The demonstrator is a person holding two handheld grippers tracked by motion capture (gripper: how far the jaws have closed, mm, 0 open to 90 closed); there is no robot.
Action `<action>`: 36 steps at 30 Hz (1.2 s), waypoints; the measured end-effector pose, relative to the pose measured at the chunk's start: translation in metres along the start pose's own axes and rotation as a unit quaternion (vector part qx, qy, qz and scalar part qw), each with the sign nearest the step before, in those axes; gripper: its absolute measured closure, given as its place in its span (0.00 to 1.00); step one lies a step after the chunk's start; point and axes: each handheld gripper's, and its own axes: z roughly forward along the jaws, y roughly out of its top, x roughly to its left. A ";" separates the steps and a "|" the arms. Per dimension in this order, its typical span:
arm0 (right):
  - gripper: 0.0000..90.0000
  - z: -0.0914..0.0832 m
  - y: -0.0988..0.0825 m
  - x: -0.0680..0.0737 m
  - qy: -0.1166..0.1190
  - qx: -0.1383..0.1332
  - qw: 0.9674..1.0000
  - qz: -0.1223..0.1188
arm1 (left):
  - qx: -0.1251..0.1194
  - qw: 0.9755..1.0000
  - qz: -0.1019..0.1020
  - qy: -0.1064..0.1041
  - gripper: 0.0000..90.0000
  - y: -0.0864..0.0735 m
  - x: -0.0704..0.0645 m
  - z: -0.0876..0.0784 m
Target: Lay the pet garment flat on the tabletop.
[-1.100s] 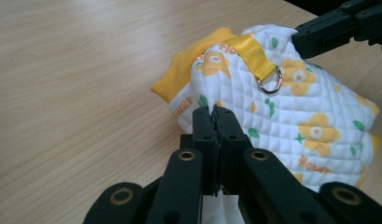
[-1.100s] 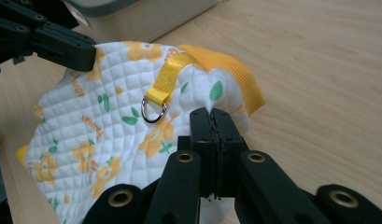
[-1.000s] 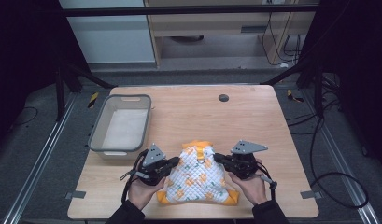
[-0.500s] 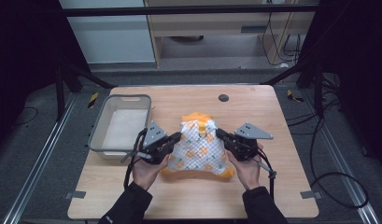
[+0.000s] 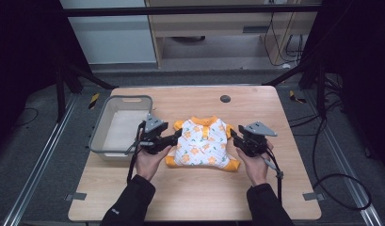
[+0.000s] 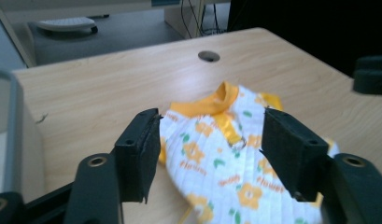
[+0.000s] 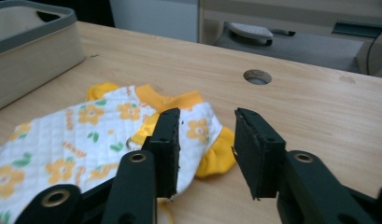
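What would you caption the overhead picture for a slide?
Two hand-held tools, left and right, jaws just opened, flank a flowered shirt beside a grey bin.

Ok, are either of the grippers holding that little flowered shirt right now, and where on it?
Nothing is held. The left gripper and right gripper have just opened their jaws; the flowered shirt lies flat on the table, released at its sleeves.

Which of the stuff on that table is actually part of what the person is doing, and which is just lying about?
In use:
- shirt, spread flat on the table
- left hand-held gripper, open beside it
- right hand-held gripper, open beside it

Lying about:
- grey bin, at the left
- round hole in the tabletop
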 end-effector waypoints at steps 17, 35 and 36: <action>0.52 -0.048 -0.060 0.005 0.097 0.081 0.991 -0.041 | 0.092 0.994 0.060 0.001 0.33 -0.076 0.007 -0.015; 0.62 -0.012 -0.081 0.028 0.112 0.158 0.977 -0.089 | 0.169 0.981 0.100 -0.004 0.55 -0.094 -0.006 0.015; 0.62 -0.012 -0.081 0.028 0.112 0.158 0.977 -0.089 | 0.172 0.980 0.100 -0.007 0.55 -0.095 -0.007 0.016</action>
